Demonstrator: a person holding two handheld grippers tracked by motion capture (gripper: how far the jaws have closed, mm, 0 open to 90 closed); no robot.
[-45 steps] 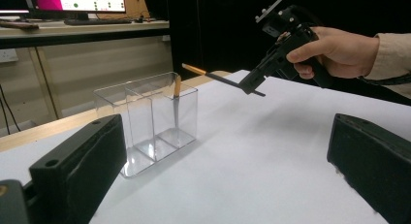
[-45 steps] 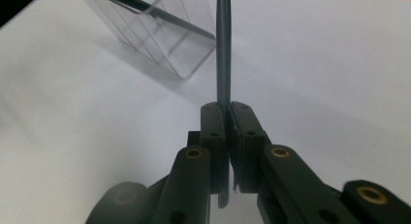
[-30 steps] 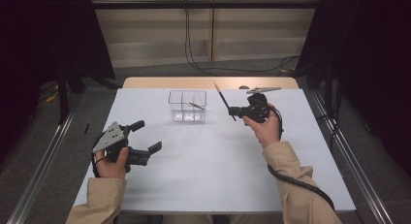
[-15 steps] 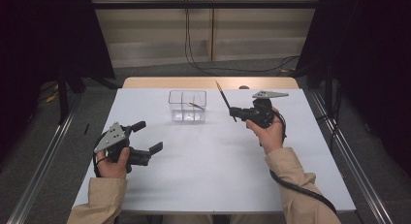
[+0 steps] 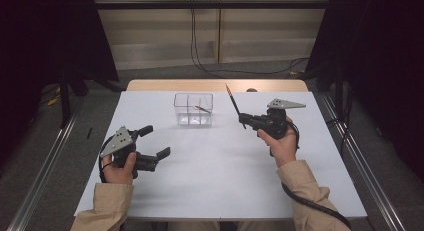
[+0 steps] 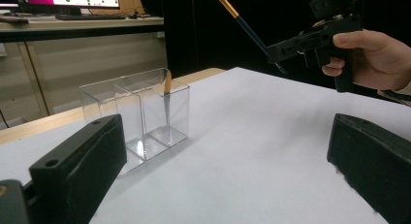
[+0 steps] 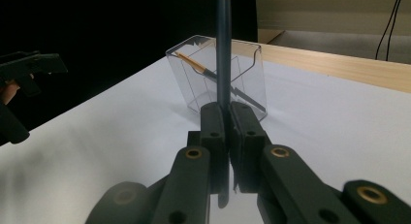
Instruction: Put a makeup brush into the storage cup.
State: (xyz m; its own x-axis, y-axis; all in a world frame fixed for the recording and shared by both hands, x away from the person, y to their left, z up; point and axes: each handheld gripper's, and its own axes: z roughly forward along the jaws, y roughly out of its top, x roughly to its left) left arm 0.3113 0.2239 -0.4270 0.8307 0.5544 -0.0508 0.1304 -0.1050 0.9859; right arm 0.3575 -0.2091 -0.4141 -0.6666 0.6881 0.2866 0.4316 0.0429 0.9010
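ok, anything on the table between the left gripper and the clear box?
Nothing. In the high view, only bare white table separates the open left gripper from the clear box; the left gripper view shows the same.

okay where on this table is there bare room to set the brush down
Free: the white table between the left gripper and the right gripper, in front of the clear organizer. Crowded: the organizer's end compartment, holding another brush.

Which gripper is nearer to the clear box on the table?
The right gripper, shut on a paintbrush, is a little nearer, just to the right of the clear box. The left gripper, open, sits farther off, toward the person and left.
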